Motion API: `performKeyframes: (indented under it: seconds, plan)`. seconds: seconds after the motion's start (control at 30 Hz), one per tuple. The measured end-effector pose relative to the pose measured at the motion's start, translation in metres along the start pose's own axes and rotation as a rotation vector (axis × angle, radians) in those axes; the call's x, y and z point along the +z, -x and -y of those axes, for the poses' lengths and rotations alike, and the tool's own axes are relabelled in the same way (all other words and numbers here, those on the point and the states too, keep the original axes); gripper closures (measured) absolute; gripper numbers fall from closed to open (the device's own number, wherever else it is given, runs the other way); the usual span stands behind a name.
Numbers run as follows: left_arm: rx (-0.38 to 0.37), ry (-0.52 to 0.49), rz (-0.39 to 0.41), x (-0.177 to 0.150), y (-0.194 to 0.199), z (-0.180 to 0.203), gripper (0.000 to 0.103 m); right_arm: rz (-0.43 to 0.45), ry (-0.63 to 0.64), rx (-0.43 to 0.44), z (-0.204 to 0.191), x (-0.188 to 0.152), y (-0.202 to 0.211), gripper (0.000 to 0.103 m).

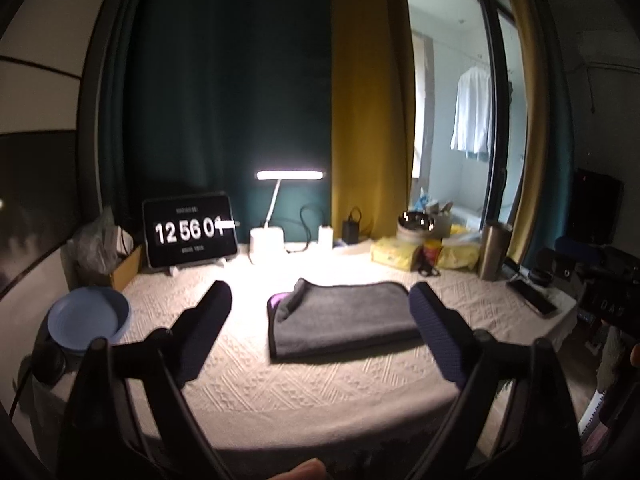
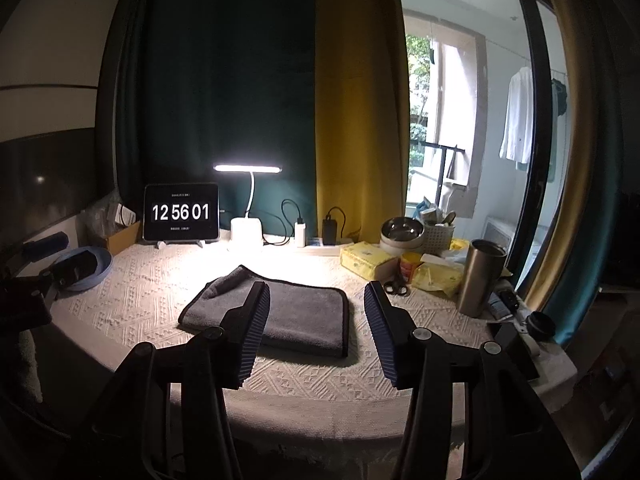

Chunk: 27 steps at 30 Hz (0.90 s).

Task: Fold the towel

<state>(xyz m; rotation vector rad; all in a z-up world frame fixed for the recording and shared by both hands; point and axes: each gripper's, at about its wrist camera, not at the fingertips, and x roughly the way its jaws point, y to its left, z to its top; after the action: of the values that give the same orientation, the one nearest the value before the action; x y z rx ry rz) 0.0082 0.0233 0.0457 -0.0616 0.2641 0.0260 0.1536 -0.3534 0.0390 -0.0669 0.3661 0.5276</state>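
Note:
A grey towel (image 1: 344, 316) lies folded flat on the cream textured tablecloth (image 1: 304, 384), its far left corner turned up to show a purple underside. It also shows in the right wrist view (image 2: 304, 316). My left gripper (image 1: 320, 304) is open and empty, held above the table in front of the towel. My right gripper (image 2: 316, 300) is open and empty, held above the towel's near edge. Neither gripper touches the towel.
A blue bowl (image 1: 88, 320) sits at the left edge. A tablet clock (image 2: 182, 213), a lit desk lamp (image 2: 248, 200) and chargers stand at the back. Yellow tissue packs (image 2: 366, 258), scissors (image 2: 396, 287), metal bowls (image 2: 402, 232) and a steel tumbler (image 2: 480, 276) crowd the right side.

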Motion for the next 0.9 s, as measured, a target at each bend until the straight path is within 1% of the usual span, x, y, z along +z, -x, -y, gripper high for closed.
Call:
performKeyframes:
  seconds: [0.13,0.33,0.37,0.43,0.5,0.57,0.9]
  plan:
    - [0.008,0.001,0.043,0.004,0.013,-0.001,0.011,0.023,-0.003,-0.003,0.000,0.001,0.012,0.050]
    - [0.052,0.005,0.101,0.007,0.031,-0.001,0.010,0.057,-0.003,-0.002,-0.002,0.001,0.027,0.049]
    - [0.056,0.007,0.113,0.007,0.034,-0.002,0.010,0.064,-0.003,0.000,-0.002,0.001,0.030,0.048]
    - [0.058,0.007,0.134,0.008,0.040,-0.003,0.009,0.081,-0.006,0.004,-0.003,0.001,0.033,0.040]
    - [0.070,0.006,0.151,0.009,0.044,-0.003,0.007,0.098,-0.005,0.009,-0.004,0.001,0.036,0.038]
    - [0.078,0.004,0.156,0.009,0.046,-0.004,0.006,0.105,-0.002,0.014,-0.006,0.002,0.038,0.037]
    - [0.085,0.004,0.132,0.008,0.041,-0.004,0.005,0.091,0.001,0.023,-0.009,0.000,0.031,0.036]
